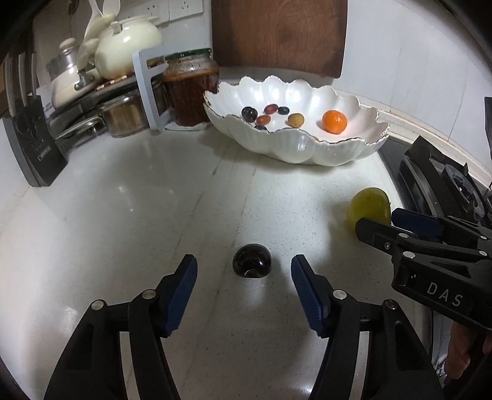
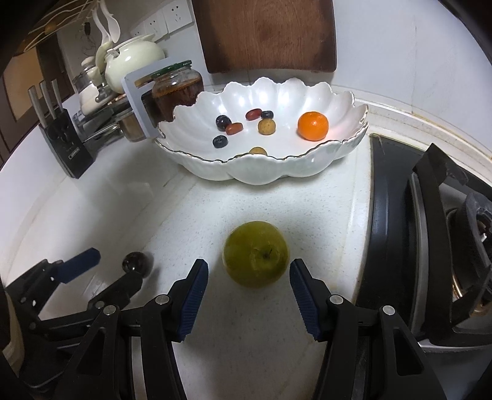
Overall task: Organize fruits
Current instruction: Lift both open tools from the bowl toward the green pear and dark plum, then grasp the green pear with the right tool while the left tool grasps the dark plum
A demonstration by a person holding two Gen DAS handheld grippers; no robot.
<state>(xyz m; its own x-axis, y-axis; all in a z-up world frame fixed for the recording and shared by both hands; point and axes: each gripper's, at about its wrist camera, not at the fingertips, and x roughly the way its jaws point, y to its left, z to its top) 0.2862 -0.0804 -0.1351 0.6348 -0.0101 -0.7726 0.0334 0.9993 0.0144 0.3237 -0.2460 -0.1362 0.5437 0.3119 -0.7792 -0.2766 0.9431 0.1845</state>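
Green apple (image 2: 255, 254) and dark plum (image 1: 251, 261) on counter; small fruits in bowl (image 2: 264, 172)

White speckled desk (image 1: 129, 215) fills the middle of both views, with a black knife block (image 2: 69, 138) at far left and a black gas stove (image 2: 436, 246) along the right edge. Upper left: cream teapot (image 1: 126, 46) on stacked pots, a glass jar (image 1: 190, 89) of dark red-brown contents with a green lid, and a grey bracket-shaped stand (image 1: 147, 86) just beside it. A brown wooden cutting board (image 1: 276, 34) leans on the tiled wall at top centre, white wall sockets (image 2: 166, 21) to its left.
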